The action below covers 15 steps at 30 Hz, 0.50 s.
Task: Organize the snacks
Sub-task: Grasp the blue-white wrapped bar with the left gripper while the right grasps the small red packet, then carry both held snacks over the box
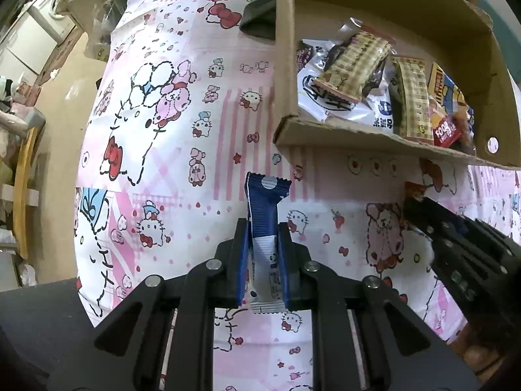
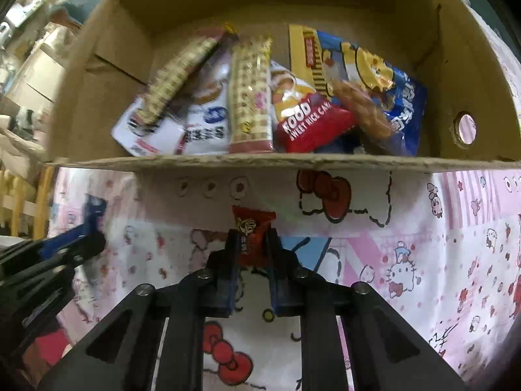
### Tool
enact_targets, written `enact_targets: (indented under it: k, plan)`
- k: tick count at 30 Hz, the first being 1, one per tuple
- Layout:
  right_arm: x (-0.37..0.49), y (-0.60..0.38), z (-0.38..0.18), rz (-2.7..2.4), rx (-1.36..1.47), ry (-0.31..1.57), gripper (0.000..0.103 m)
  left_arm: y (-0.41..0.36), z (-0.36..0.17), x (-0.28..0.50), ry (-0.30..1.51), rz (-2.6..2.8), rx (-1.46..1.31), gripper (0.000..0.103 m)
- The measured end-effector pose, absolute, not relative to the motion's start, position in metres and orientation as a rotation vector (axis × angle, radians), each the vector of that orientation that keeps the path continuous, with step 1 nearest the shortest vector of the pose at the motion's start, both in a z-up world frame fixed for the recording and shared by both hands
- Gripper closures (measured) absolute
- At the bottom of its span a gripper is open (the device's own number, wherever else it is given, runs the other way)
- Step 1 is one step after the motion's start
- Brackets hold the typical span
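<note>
My left gripper [image 1: 263,228] is shut on a blue-and-silver snack packet [image 1: 264,200], which sticks up past the fingertips above the cartoon tablecloth. In the right wrist view, my right gripper [image 2: 252,238] is shut on a small red snack packet [image 2: 253,226], just in front of the cardboard box [image 2: 228,162]. Several packets lie inside the box: a red rice cake pack [image 2: 309,123], a blue-and-yellow bag [image 2: 374,75] and checked bars [image 2: 250,94]. The same box [image 1: 286,65] stands at the upper right of the left wrist view. Each gripper appears at the edge of the other's view.
A pink cartoon tablecloth [image 1: 162,130] covers the table. Its left edge drops to a beige floor [image 1: 58,104] with furniture and clutter beyond. A dark cloth item [image 1: 260,13] lies beside the box's far left corner. The box wall has a round hole [image 2: 464,128].
</note>
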State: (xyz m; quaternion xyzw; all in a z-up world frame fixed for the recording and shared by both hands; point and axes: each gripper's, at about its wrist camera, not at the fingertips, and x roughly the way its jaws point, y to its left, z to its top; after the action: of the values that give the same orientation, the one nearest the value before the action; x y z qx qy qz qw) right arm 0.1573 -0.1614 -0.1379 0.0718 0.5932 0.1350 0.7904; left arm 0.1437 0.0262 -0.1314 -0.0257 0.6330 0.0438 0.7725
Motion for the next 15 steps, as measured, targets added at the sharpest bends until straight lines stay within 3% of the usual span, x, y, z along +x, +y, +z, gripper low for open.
enact_targets:
  k: [15]
  plan:
    - [0.116, -0.19, -0.107, 0.321, 0.236, 1.253, 0.087, 0.004, -0.111, 0.121, 1.32, 0.088, -0.032, 0.09]
